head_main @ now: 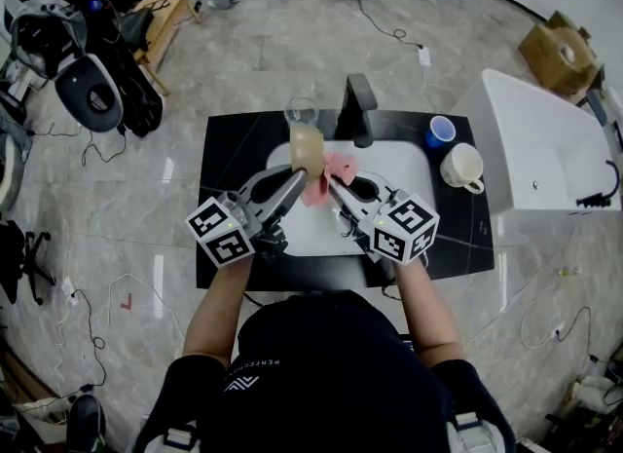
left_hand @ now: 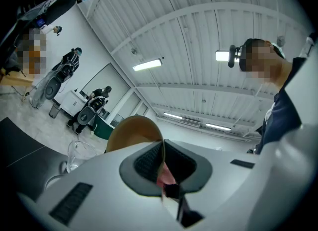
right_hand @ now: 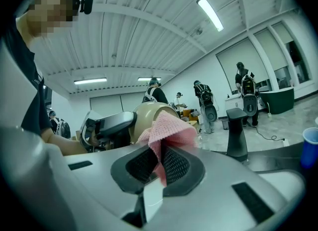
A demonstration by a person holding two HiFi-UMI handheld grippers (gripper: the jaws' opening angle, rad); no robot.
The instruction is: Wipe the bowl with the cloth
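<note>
We see a black counter (head_main: 224, 164) with a white basin (head_main: 404, 164) sunk in it, a black faucet (head_main: 358, 105) upright at its far edge, a clear glass (head_main: 301, 111) just beside the faucet, and a blue cup (head_main: 440, 132) near a white mug (head_main: 463, 166) at the counter's right end.

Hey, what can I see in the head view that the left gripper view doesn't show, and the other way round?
Only the head view: the white sink, black faucet, blue cup, white mug, and the right gripper shut on the pink cloth next to the tan bowl. Only the left gripper view: a close look at the jaws clamped on the bowl's rim, plus ceiling lights and people far back. Both: the left gripper, the bowl and the clear glass.
</note>
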